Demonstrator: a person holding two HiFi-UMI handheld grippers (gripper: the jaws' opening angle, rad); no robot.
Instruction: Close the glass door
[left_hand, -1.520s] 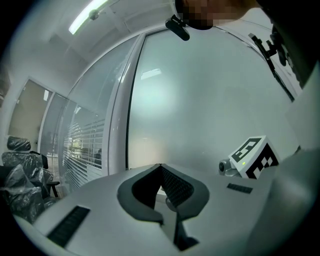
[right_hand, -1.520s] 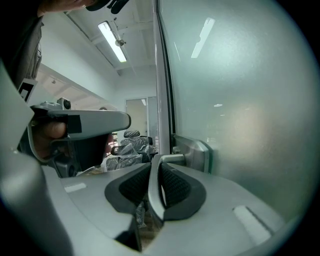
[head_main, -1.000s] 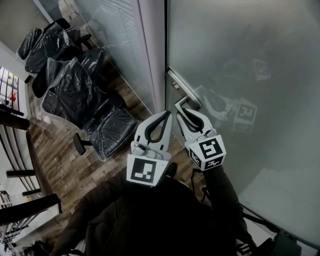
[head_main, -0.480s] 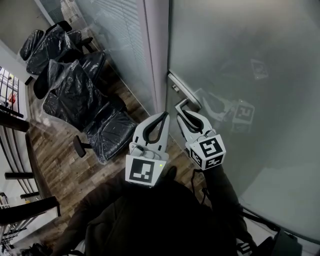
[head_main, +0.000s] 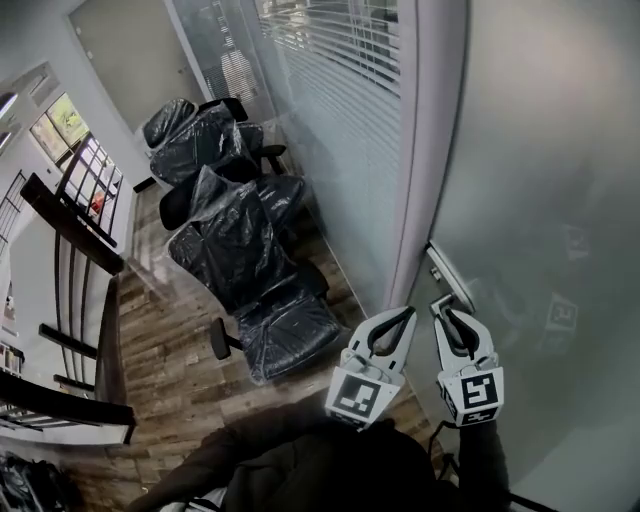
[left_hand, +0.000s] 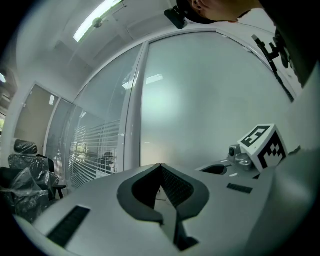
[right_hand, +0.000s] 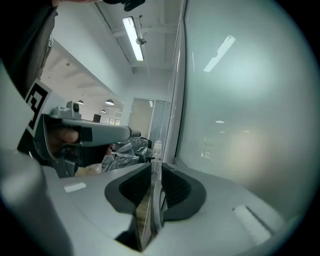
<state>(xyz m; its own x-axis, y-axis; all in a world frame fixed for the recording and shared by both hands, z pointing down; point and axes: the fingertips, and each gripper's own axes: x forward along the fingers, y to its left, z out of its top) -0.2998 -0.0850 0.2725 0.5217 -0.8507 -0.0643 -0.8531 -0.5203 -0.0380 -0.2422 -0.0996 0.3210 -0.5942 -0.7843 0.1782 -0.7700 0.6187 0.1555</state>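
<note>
Passage ahead is blocked by the frosted glass door, from which the handle projects, and by the frame post beside it. Leftward, bare wooden floor is left free, bounded by plastic-wrapped chairs and a railing.

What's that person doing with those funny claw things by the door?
A person holds a tool in each hand at the glass door. The right tool is clamped on the handle. The left tool is shut and empty, just beside it. The door's edge sits close to the frame.
</note>
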